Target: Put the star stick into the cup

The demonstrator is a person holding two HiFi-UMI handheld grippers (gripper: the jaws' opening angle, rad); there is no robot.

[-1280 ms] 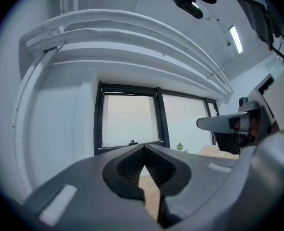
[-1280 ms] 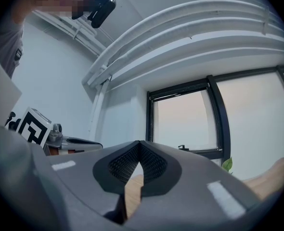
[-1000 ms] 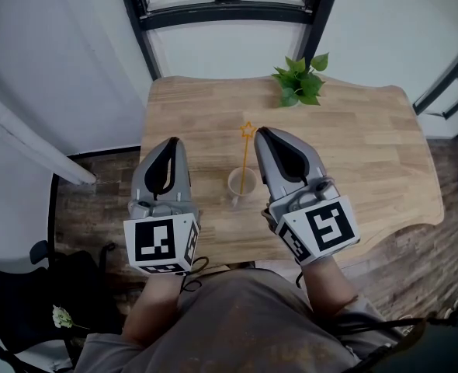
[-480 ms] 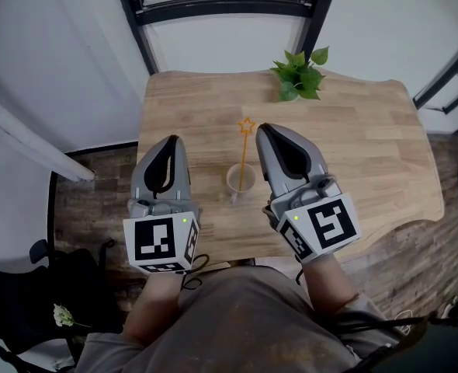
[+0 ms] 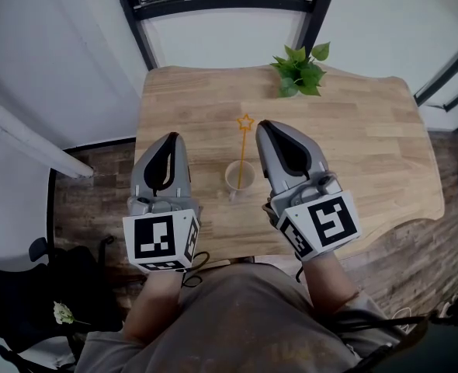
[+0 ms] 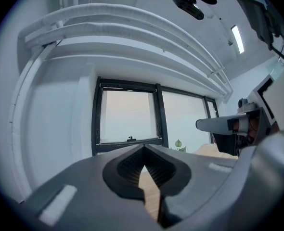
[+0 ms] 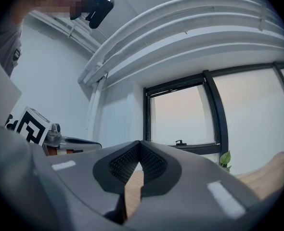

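You hold your left gripper (image 5: 171, 137) and right gripper (image 5: 262, 126) side by side, pointing away from you, jaws closed on nothing. The star stick (image 5: 243, 148) stands in the cup (image 5: 238, 178) between them on the wooden table (image 5: 361, 150).

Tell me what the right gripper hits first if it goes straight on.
Probably nothing near: the right gripper, jaws together, aims over the table toward the window wall. The star stick stands just left of that line, the plant right. Depth unclear.
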